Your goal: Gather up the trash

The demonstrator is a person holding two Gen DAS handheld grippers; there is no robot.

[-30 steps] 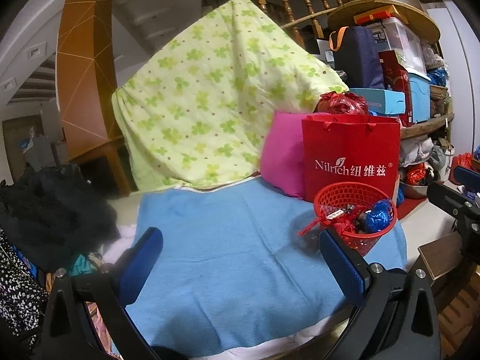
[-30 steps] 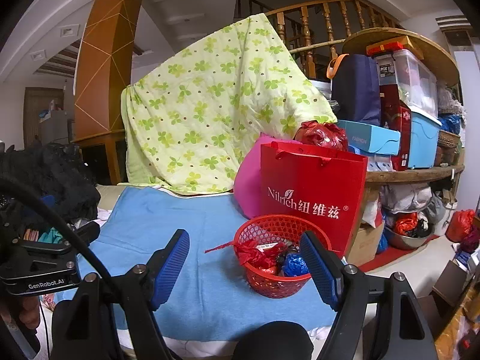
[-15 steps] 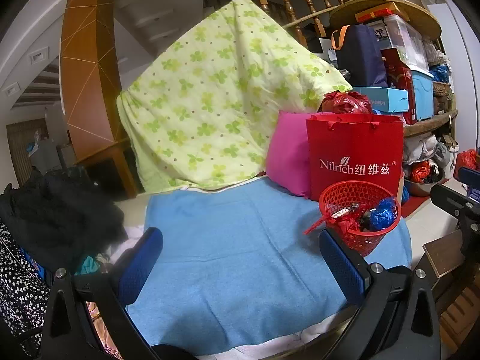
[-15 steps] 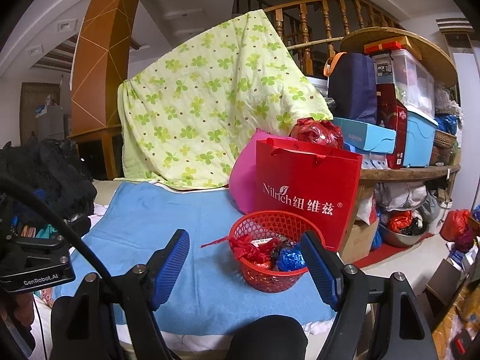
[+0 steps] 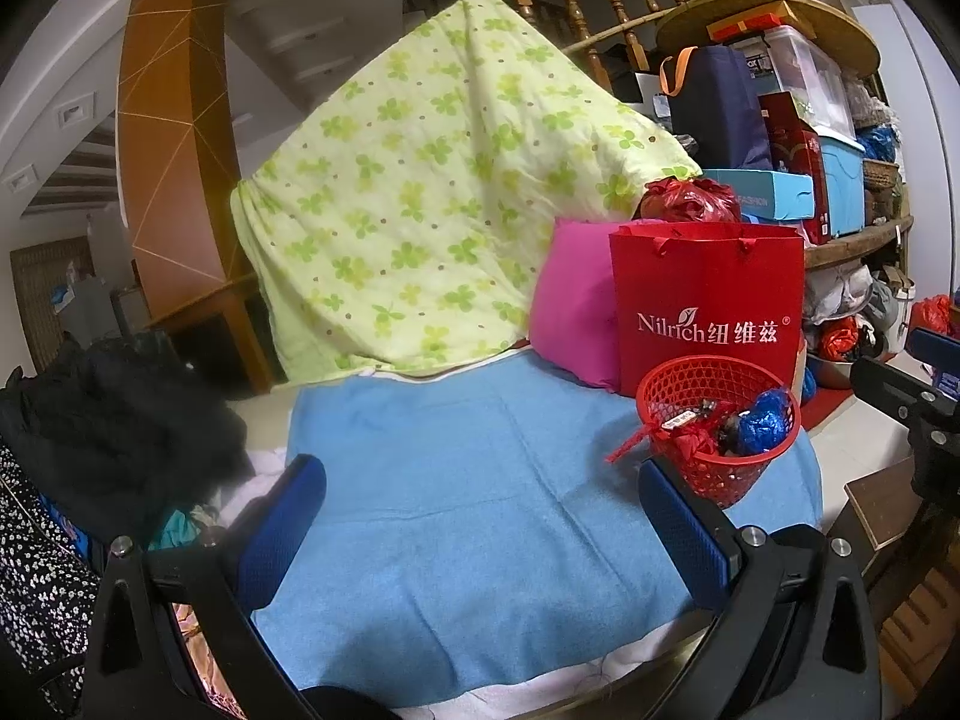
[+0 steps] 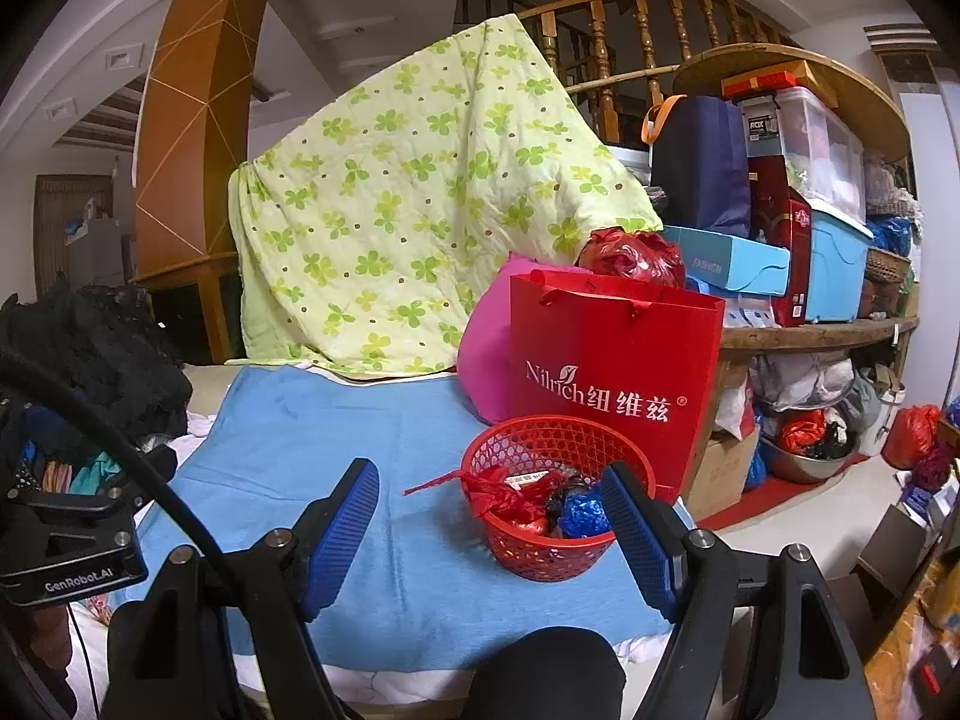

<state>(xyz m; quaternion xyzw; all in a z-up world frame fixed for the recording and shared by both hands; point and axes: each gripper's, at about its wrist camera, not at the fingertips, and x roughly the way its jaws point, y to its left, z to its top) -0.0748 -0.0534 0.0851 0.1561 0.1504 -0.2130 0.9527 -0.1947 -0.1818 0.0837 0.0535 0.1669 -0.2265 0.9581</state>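
Trash sits in a little red basket, and both grippers wait with nothing in them.

The small round red plastic basket [image 6: 555, 510] stands on the flat light blue cloth [image 5: 480, 510], on its right side, near the edge. Inside it lie crumpled red wrappers [image 6: 510, 495] and a shiny blue foil ball [image 6: 582, 510]. One red strip hangs out over the basket's left rim. Just behind the basket stands a tall red paper bag with white letters [image 6: 612, 384], with a pink cushion [image 5: 576, 312] on the left of it. The left gripper [image 5: 480, 516] has its blue fingers [image 5: 282, 534] wide apart and empty. The right gripper [image 6: 489, 528] is also spread wide, holding nothing, just in front of the basket.
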